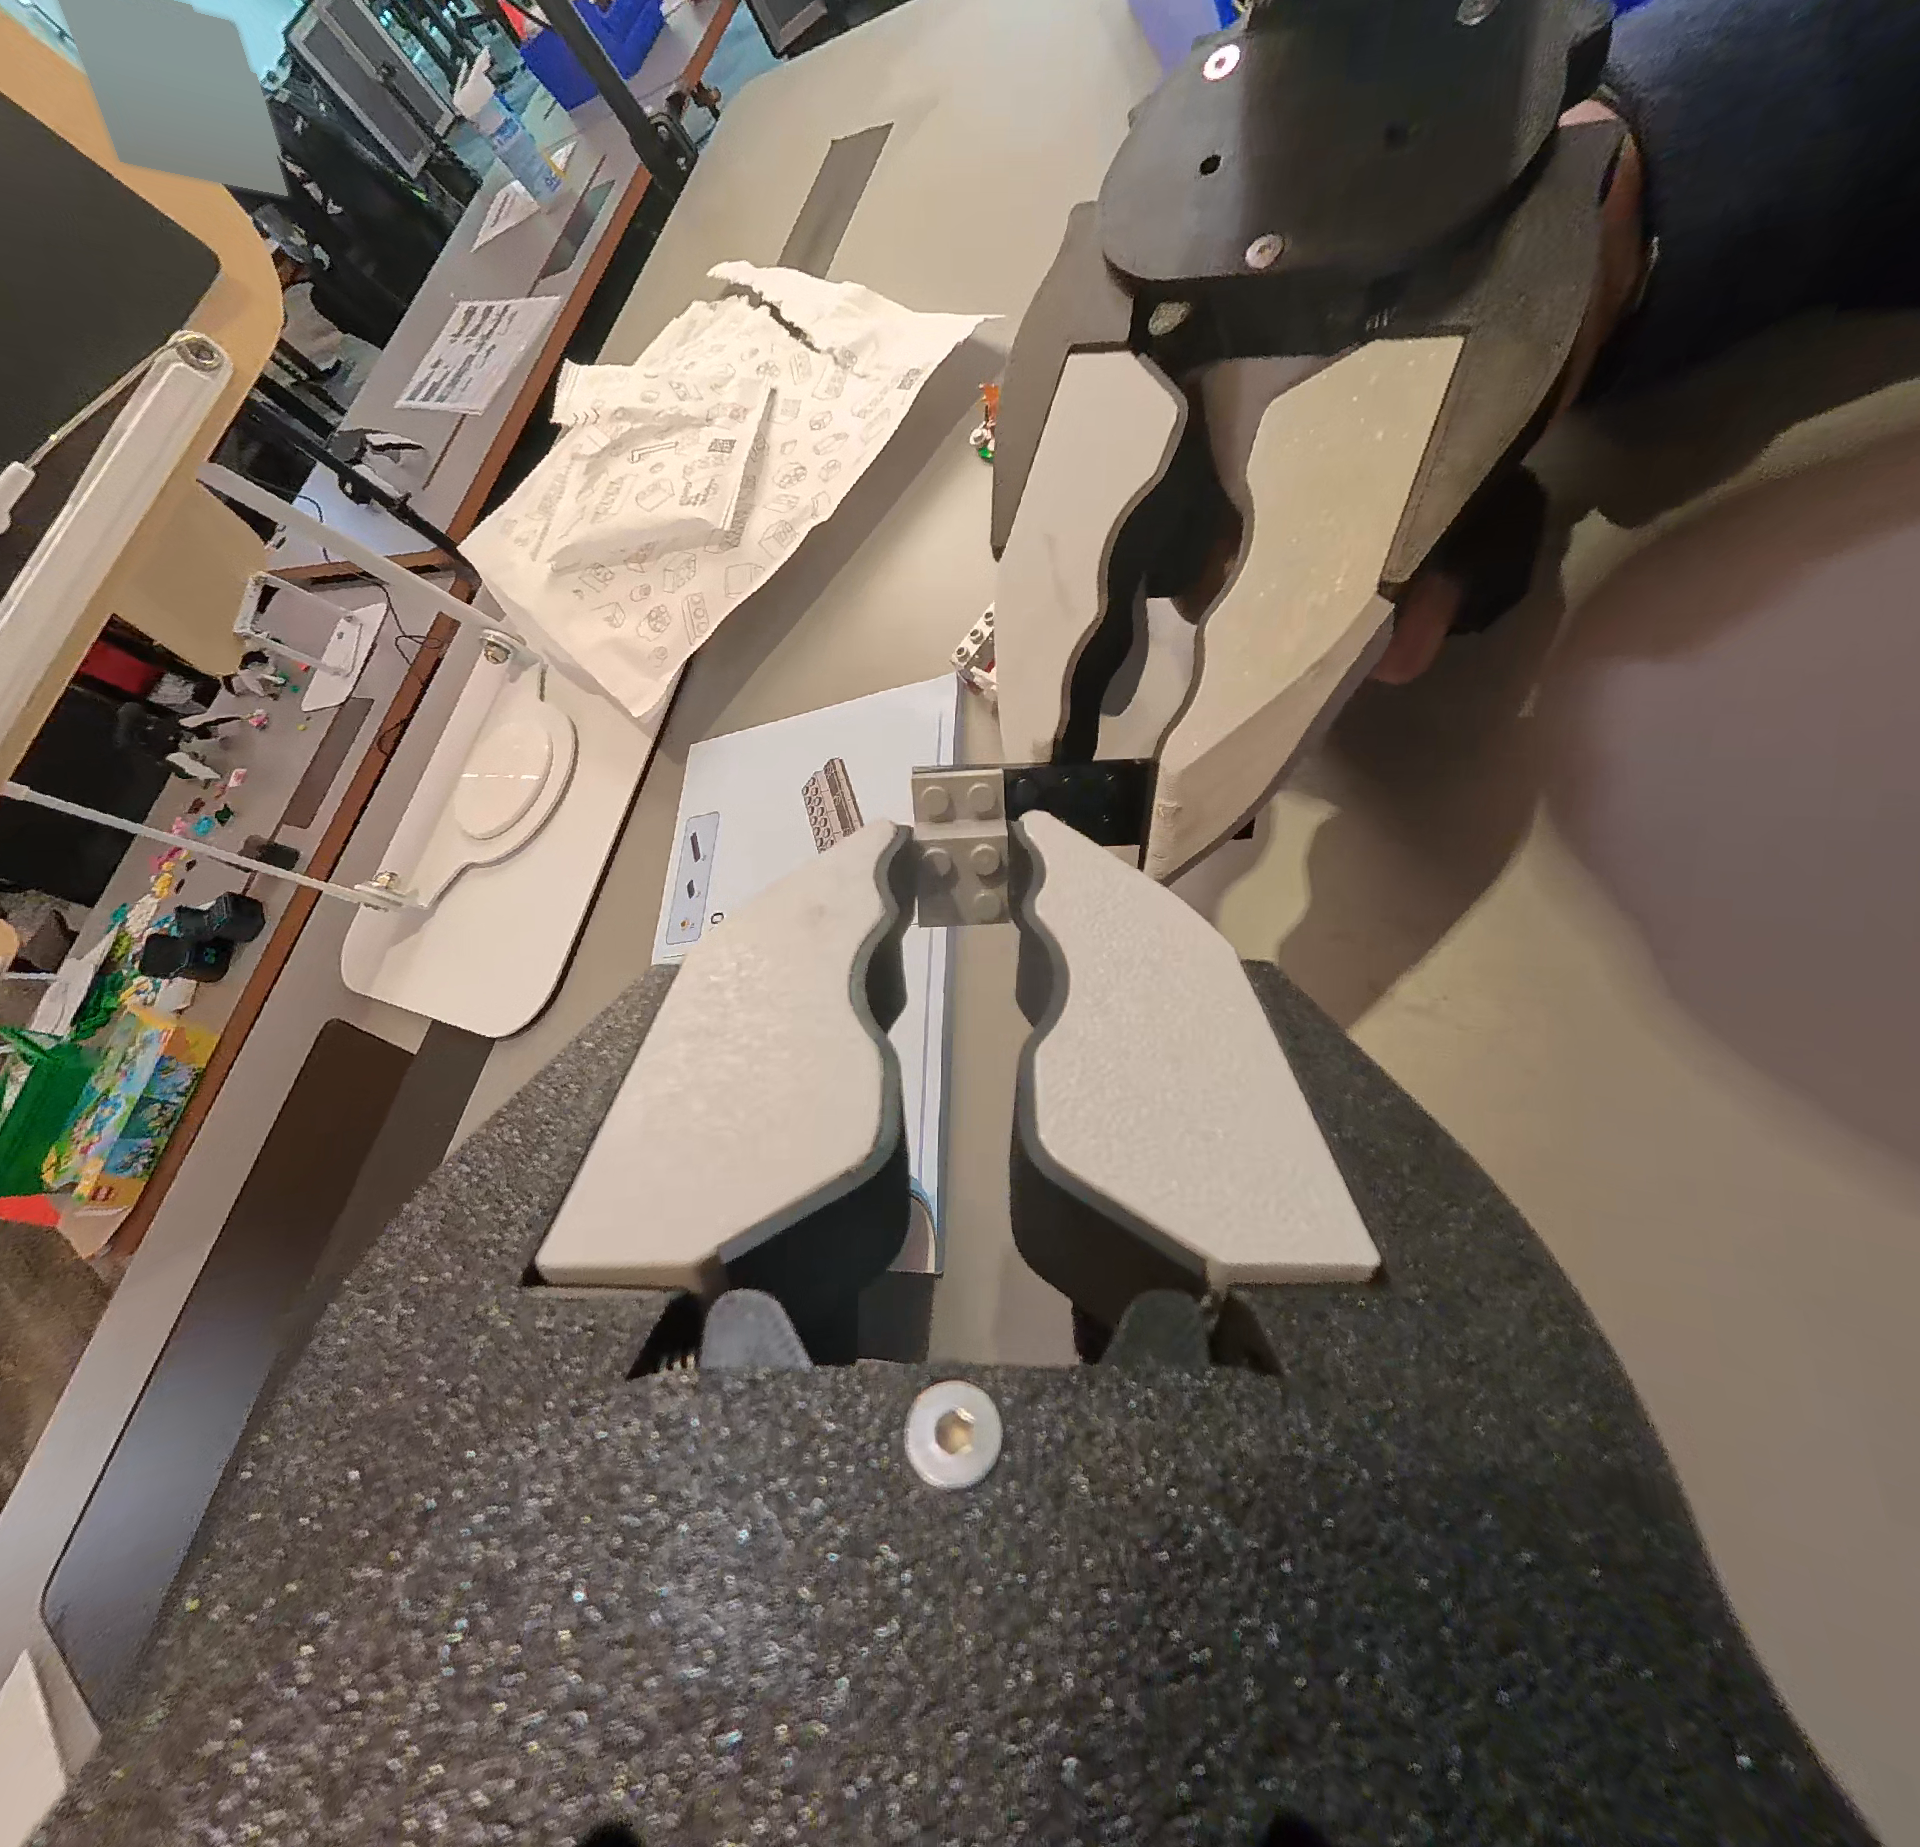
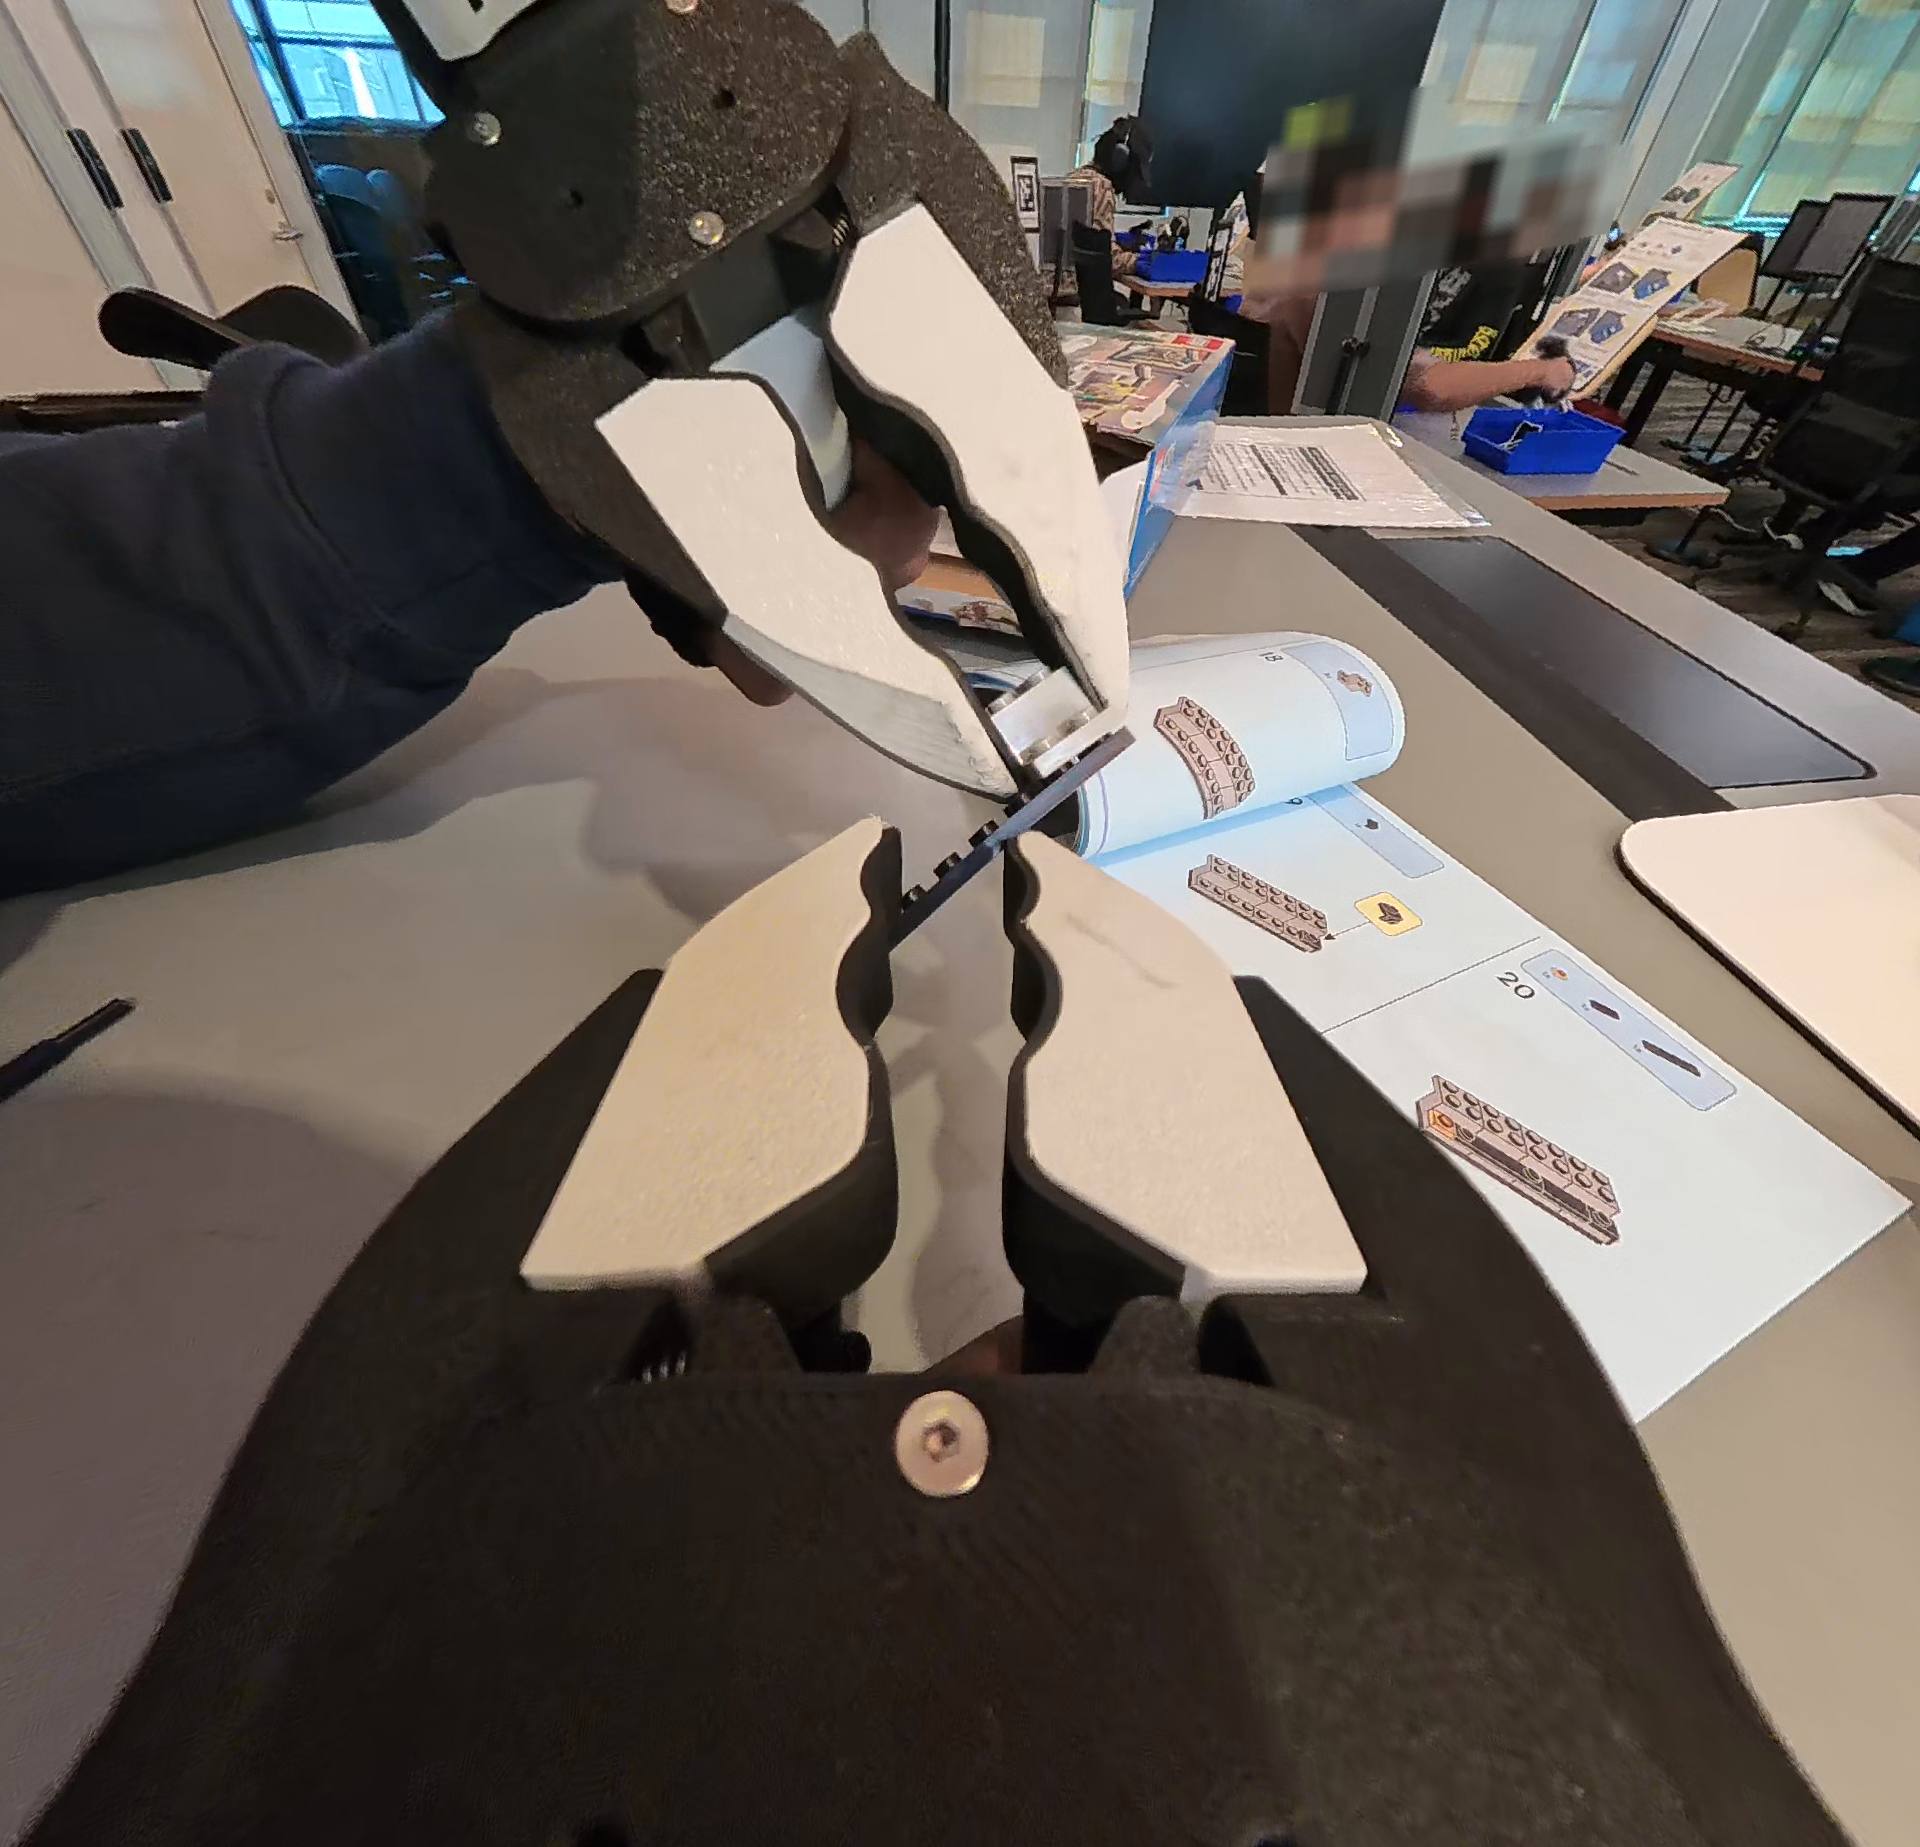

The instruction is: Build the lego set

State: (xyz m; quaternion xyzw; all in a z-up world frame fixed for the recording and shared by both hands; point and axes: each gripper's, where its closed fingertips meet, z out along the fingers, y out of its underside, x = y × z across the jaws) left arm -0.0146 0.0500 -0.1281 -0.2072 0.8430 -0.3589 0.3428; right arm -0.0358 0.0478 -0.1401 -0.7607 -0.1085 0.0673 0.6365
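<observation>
left gripper: clamped on grey brick | right gripper: clamped on black plate | pieces touching, above counter

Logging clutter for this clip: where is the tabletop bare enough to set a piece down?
Bare grey tabletop lies between the sleeve and the right hand-held gripper, beside a black stick. Crowded: the booklet, white board, and paper bags.

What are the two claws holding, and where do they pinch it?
Left claw pinches the grey brick by its sides. Right claw pinches the black plate across its edges.
</observation>
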